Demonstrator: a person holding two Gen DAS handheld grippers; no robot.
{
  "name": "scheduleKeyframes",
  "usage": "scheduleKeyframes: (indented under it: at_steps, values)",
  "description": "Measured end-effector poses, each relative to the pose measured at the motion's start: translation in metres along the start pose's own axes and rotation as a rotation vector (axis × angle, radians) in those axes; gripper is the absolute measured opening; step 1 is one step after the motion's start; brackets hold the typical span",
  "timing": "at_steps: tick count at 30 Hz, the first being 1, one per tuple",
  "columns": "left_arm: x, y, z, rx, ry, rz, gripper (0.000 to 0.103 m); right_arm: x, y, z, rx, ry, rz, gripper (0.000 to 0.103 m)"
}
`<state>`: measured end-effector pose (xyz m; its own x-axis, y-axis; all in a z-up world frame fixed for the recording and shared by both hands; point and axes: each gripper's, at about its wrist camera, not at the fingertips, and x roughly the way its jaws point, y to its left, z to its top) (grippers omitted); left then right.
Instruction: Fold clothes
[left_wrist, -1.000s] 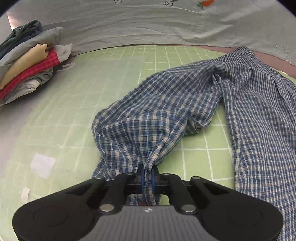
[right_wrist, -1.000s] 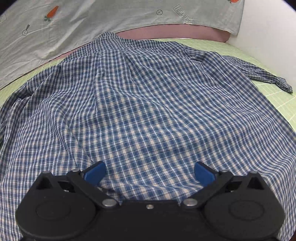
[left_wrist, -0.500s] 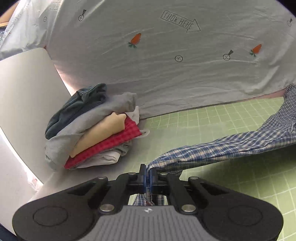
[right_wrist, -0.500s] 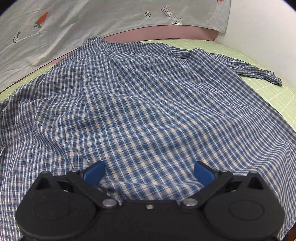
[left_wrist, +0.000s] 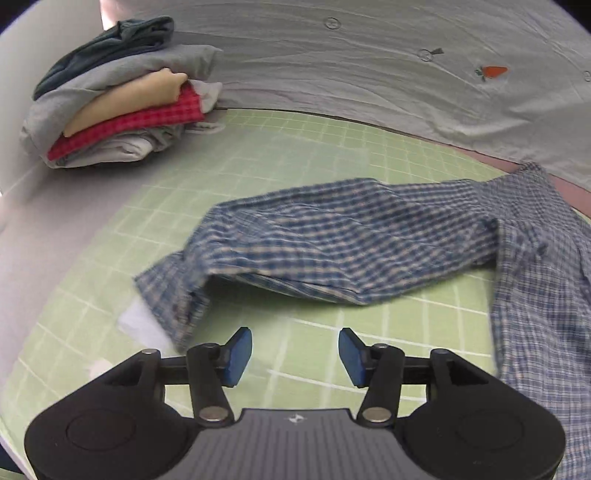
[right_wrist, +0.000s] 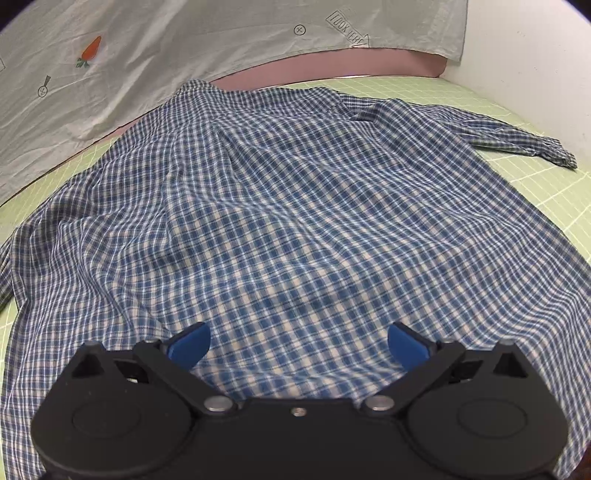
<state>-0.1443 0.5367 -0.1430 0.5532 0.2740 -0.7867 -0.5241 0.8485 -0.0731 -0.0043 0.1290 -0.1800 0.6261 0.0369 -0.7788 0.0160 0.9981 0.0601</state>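
Jaws on both tools stood apart and empty: the left gripper (left_wrist: 294, 350) hung low in its frame over bare green mat (left_wrist: 303, 147), the right gripper (right_wrist: 298, 345) low over the plaid shirt (right_wrist: 295, 221). Mid-frame, the near sleeve (left_wrist: 332, 240) lay stretched leftward, its cuff (left_wrist: 173, 295) rumpled. Folding well likely meant pinching that cuff flat and keeping clear of the folded pile (left_wrist: 122, 96) at upper left.

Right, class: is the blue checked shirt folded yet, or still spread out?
Spread out. The blue checked shirt lies open across the green mat, one sleeve stretched sideways, the other too.
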Motion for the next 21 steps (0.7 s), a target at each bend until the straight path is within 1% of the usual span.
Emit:
scheduleKeyframes:
  at_steps: [2,4,6,8,10,14,16,19,20,21]
  values:
    - [0.0,-0.027,-0.005,0.02,0.017,-0.069,0.054,0.003,-0.01,0.004,-0.014,0.0,0.003,0.103]
    - [0.0,-0.057,-0.012,0.051,0.027,-0.107,0.054,0.005,-0.021,0.009,-0.021,0.003,0.015,0.103]
    - [0.0,-0.086,-0.018,0.081,0.035,-0.127,0.056,0.006,-0.034,0.016,-0.028,-0.01,0.024,0.103]
    - [0.002,-0.112,-0.023,0.105,0.04,-0.126,0.061,0.008,-0.049,0.025,-0.034,-0.024,0.024,0.103]
    - [0.005,-0.133,-0.025,0.111,0.042,-0.121,0.061,0.015,-0.063,0.037,-0.036,-0.033,0.03,0.103]
    - [0.02,-0.166,-0.017,0.077,0.045,-0.112,0.062,0.032,-0.086,0.07,-0.057,-0.061,0.064,0.103]
    - [0.028,-0.179,-0.011,0.059,0.04,-0.102,0.062,0.044,-0.088,0.092,-0.082,-0.089,0.08,0.103]
    - [0.045,-0.195,0.004,0.017,0.035,-0.081,0.066,0.066,-0.089,0.125,-0.125,-0.136,0.112,0.102]
    - [0.052,-0.2,0.009,-0.002,0.037,-0.07,0.067,0.075,-0.088,0.135,-0.136,-0.147,0.115,0.102]
    - [0.06,-0.204,0.015,-0.017,0.038,-0.06,0.067,0.086,-0.089,0.147,-0.143,-0.157,0.114,0.098]
